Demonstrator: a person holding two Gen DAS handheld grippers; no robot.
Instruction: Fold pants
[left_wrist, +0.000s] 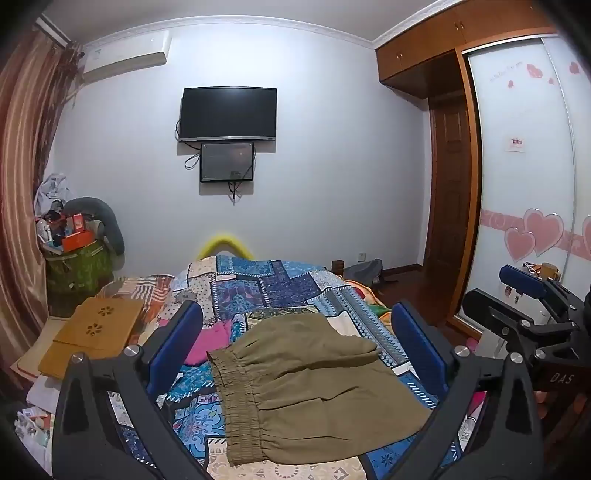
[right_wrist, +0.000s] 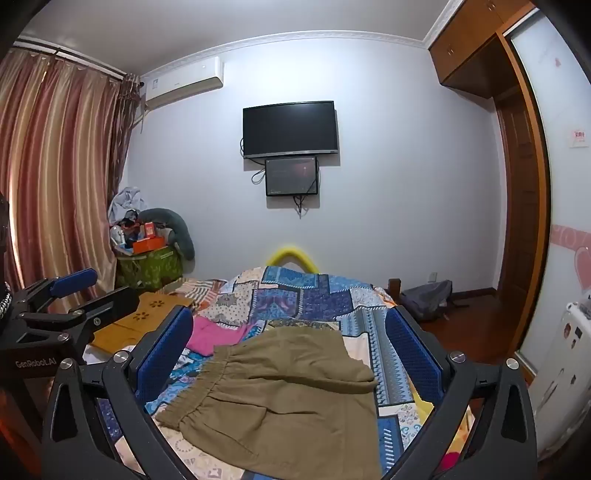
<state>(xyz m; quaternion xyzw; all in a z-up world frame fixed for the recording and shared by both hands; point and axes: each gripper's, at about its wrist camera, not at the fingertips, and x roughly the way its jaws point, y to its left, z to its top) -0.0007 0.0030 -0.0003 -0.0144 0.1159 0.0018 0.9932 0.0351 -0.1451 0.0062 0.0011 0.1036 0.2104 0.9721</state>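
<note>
Lying straight ahead of both pairs of jaws and below them, the olive pants (left_wrist: 310, 387) rest in a folded bundle on the patchwork bedspread (left_wrist: 280, 291). The left gripper (left_wrist: 295, 350) stands wide open and holds nothing, and the right gripper (right_wrist: 290, 354) does too; neither touches the cloth. The elastic waistband (left_wrist: 240, 402) falls toward the left jaw of each pair, so the bundle's long axis seems to run across the jaws. The left gripper looks the nearer to that waistband; the right sits closer to the opposite, plain edge.
</note>
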